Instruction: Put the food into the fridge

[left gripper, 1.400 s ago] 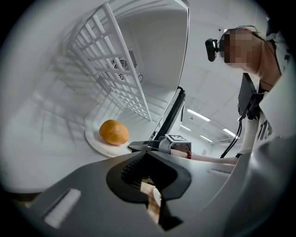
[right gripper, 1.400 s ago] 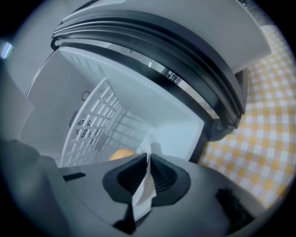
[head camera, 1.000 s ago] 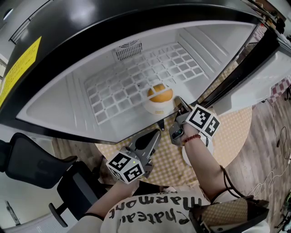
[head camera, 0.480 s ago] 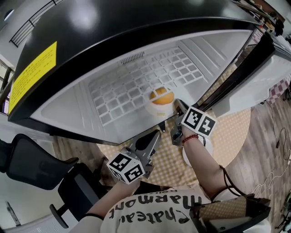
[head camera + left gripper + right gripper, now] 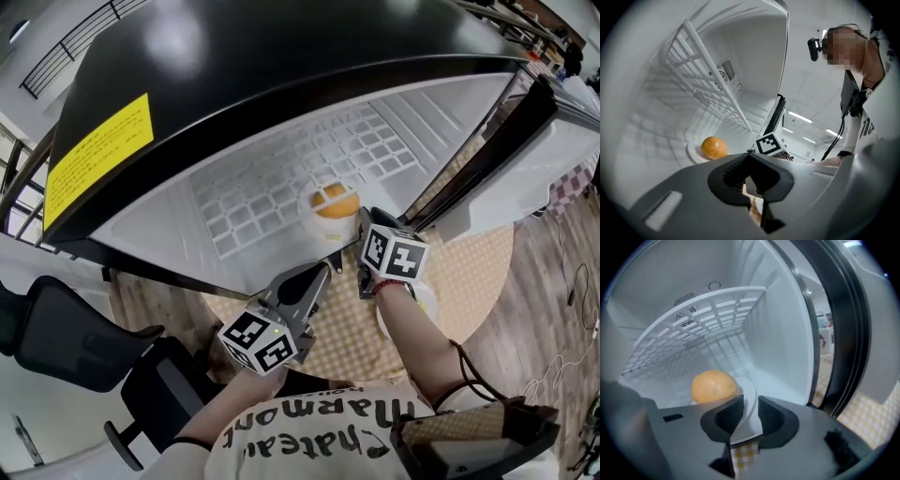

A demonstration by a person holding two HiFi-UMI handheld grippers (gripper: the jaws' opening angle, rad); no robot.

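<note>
Two grippers are at work, and we start with the right gripper (image 5: 750, 414). Its jaws stand close together with the rim of the plate (image 5: 751, 397) pinched between the pads, the white edge filling the narrow gap. Just beyond the jaws, on that plate, sits the food (image 5: 715, 386), a round orange ball a little to the left of the pinched rim. Plate and food lie inside the fridge (image 5: 281, 75), on its white floor near the front opening. The rack (image 5: 708, 319) is above and behind them.

We find the left gripper (image 5: 751, 182) nearer to the person, at the fridge's front edge and short of the plate. Its jaws are drawn almost together, with only a slit between the pads and nothing held in it. It points into the opening, and from its view we see the food on the plate ahead. A vent (image 5: 727, 71) shows on the back wall beyond the rack.

In the head view the door (image 5: 562, 131) hangs open at the right. We see a yellow label (image 5: 98, 150) on the fridge's black top. Below both grippers lies the table (image 5: 478, 272), covered in a yellow check pattern. A chair (image 5: 66, 342) stands at the left, well apart from the fridge opening.
</note>
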